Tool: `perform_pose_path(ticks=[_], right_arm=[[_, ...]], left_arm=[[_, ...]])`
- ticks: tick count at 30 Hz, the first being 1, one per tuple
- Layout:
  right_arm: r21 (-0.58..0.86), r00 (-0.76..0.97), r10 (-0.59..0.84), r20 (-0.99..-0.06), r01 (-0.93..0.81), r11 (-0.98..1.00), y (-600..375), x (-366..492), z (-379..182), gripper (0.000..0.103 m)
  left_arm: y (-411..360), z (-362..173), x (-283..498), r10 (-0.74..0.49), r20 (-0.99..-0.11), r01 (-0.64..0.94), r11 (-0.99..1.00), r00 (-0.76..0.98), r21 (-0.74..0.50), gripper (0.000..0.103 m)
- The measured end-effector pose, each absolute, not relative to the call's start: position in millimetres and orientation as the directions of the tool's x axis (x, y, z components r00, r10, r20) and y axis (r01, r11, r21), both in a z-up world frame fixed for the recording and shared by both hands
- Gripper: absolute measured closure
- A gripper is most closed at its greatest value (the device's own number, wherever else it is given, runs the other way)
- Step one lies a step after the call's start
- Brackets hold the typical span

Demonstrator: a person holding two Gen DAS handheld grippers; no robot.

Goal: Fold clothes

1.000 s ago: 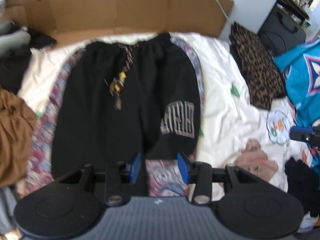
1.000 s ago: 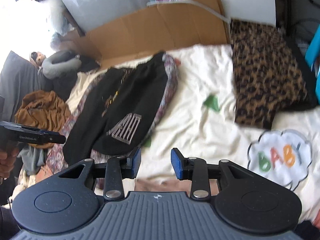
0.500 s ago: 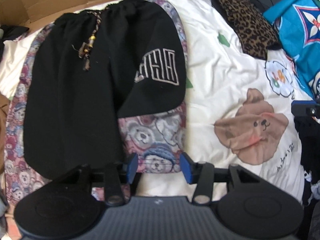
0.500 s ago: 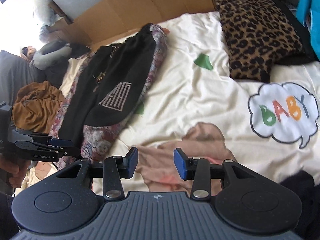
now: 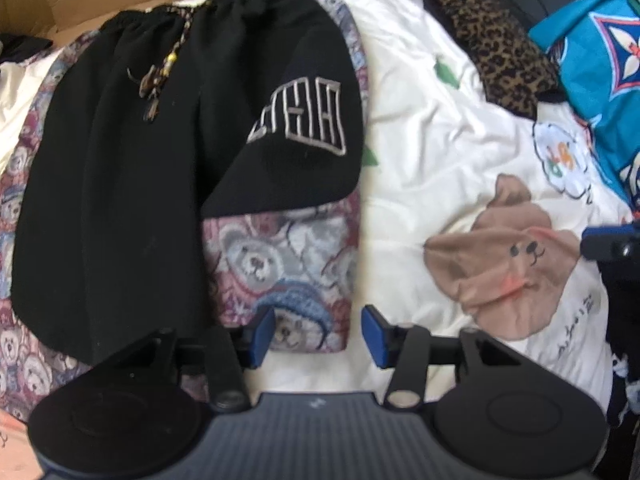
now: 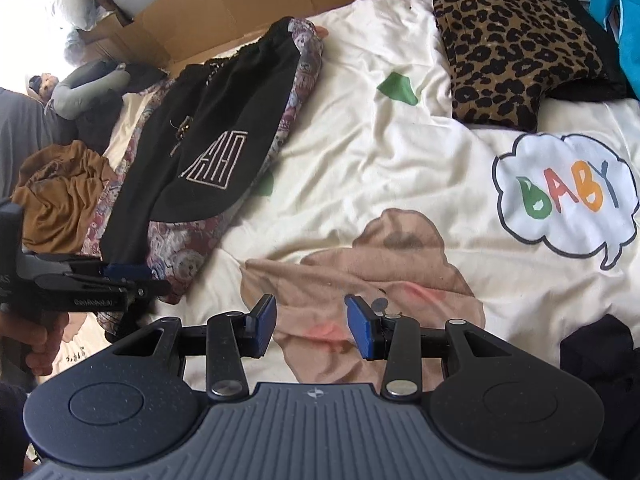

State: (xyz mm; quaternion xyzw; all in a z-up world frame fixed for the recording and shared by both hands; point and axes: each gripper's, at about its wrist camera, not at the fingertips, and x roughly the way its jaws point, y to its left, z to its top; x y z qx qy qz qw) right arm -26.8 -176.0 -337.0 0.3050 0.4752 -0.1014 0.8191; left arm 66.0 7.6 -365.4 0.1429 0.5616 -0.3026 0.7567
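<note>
The left hand-held gripper (image 5: 318, 336) has its blue pads spread wide with nothing between them. It hangs over the near edge of the bear-print cloth (image 5: 288, 256); whether its left pad touches the fabric is hard to tell from this angle. The black trousers (image 5: 120, 184) lie flat on that cloth on the bed (image 5: 420, 152), waistband at the far end, one leg folded so the stitched lettering (image 5: 304, 120) faces up.

The right hand-held gripper (image 6: 310, 326) is likewise spread wide and empty, held above the brown bear print (image 6: 360, 272) on the cream sheet, well to the right of the trousers. In the right wrist view the left gripper shows at the left edge, gripped by a hand (image 6: 36, 340), level with the near end of the trousers. A leopard cushion (image 6: 512, 40) sits at the far right.
</note>
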Motion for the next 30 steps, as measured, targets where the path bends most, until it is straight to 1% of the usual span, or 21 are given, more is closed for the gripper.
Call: perform_pose_path(ticks=[3,6,12,17,19,20,21,22,23,30], right_arm=[[0.399,0.515,0.127,-0.848,0.462,0.792,-175,-28,-341,0.056],[0.395,0.503,0.132,-0.854,0.463,0.794,-174,-28,-344,0.056],[0.381,0.472,0.139,-0.870,0.467,0.798,-174,-29,-351,0.056],[0.368,0.461,0.129,-0.878,0.478,0.797,-177,-31,-353,0.056],[0.372,0.466,0.127,-0.876,0.484,0.792,-178,-30,-353,0.056],[0.375,0.469,0.127,-0.874,0.485,0.790,-179,-30,-352,0.057],[0.377,0.472,0.127,-0.873,0.485,0.789,-179,-29,-352,0.056],[0.377,0.474,0.125,-0.871,0.485,0.789,-179,-28,-351,0.056],[0.376,0.477,0.123,-0.870,0.483,0.791,-179,-27,-350,0.057],[0.371,0.475,0.117,-0.872,0.486,0.791,-177,-27,-347,0.056]], left_arm=[[-1,-368,67,-0.306,-0.933,0.637,0.762,0.192,-0.119,0.052],[-9,-378,70,-0.291,-0.938,0.643,0.759,0.188,-0.107,0.050],[-19,-402,79,-0.255,-0.950,0.642,0.762,0.178,-0.084,0.048],[-23,-407,77,-0.249,-0.948,0.672,0.739,0.199,-0.053,0.049],[-21,-404,77,-0.240,-0.948,0.676,0.736,0.207,-0.039,0.062],[-19,-402,79,-0.241,-0.949,0.673,0.739,0.204,-0.043,0.077],[-16,-399,81,-0.252,-0.949,0.666,0.743,0.192,-0.062,0.089],[-13,-394,85,-0.269,-0.947,0.656,0.750,0.176,-0.091,0.093],[-9,-388,88,-0.291,-0.942,0.649,0.752,0.166,-0.118,0.097],[-4,-344,90,-0.406,-0.900,0.694,0.695,0.160,-0.190,0.099]])
